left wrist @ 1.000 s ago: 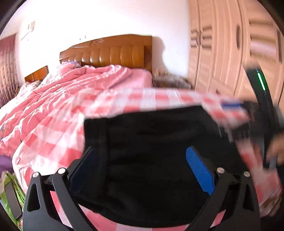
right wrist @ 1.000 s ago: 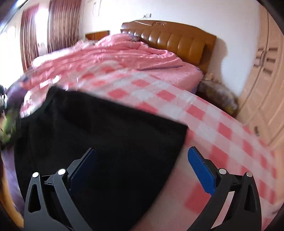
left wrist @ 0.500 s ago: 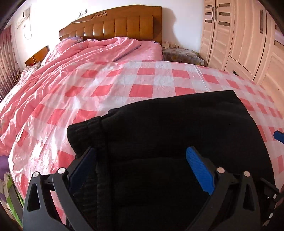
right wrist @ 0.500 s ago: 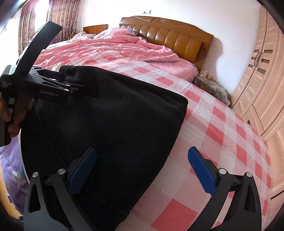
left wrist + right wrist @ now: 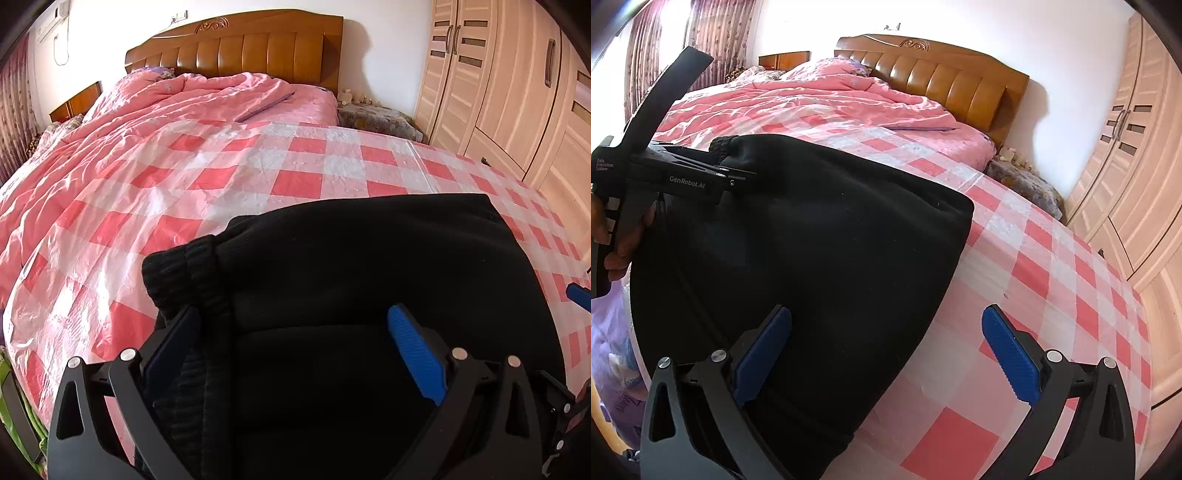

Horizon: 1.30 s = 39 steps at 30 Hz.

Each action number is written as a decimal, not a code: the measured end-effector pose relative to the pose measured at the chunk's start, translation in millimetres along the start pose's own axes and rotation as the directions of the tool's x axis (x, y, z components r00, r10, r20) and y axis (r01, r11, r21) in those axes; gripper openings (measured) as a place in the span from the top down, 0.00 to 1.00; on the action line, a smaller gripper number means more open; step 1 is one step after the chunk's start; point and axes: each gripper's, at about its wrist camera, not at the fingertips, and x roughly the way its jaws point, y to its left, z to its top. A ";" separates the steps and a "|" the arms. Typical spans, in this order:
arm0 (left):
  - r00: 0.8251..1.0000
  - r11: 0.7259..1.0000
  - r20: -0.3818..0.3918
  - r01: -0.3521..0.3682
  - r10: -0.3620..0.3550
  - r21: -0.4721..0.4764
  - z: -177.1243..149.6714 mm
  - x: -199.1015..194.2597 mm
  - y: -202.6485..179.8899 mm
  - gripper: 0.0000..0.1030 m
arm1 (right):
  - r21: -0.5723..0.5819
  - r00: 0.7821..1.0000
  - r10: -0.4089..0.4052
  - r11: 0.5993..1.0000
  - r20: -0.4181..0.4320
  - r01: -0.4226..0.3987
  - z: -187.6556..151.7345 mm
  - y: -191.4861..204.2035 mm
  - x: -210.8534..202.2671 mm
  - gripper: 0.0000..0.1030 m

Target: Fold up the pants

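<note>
Black pants (image 5: 369, 295), soft knit, ribbed waistband (image 5: 184, 273), folded into a thick slab on glossy pink-checked sheet (image 5: 295, 173); left gripper (image 5: 295, 350) wide apart over waistband end; right gripper (image 5: 886, 354) wide, straddling the slab's edge, gripping nothing.

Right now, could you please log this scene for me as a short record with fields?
garment: black pants, folded, lying flat
surface: pink checked sheet on the bed
ribbed band: at the pants' left edge
left gripper: open, over the pants
right gripper: open, straddling the pants' right edge
background: wooden headboard, wardrobe
</note>
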 end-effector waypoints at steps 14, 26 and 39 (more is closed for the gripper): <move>1.000 1.000 0.005 0.005 -0.005 -0.015 0.1 0.4 0.1 0.02 | -0.016 0.999 -0.049 0.999 0.008 0.049 -2.3 4.5 -2.6 0.04; 0.985 0.994 0.136 -0.096 0.102 -0.046 -32.1 -75.9 5.9 0.02 | 0.130 0.964 0.241 0.958 0.111 -0.254 -30.8 -28.4 -62.0 0.04; 0.998 0.991 0.055 -0.014 0.022 -0.137 -73.7 -53.5 44.8 0.01 | -0.009 0.957 0.265 0.963 -0.118 -0.268 -49.9 36.8 -15.2 0.04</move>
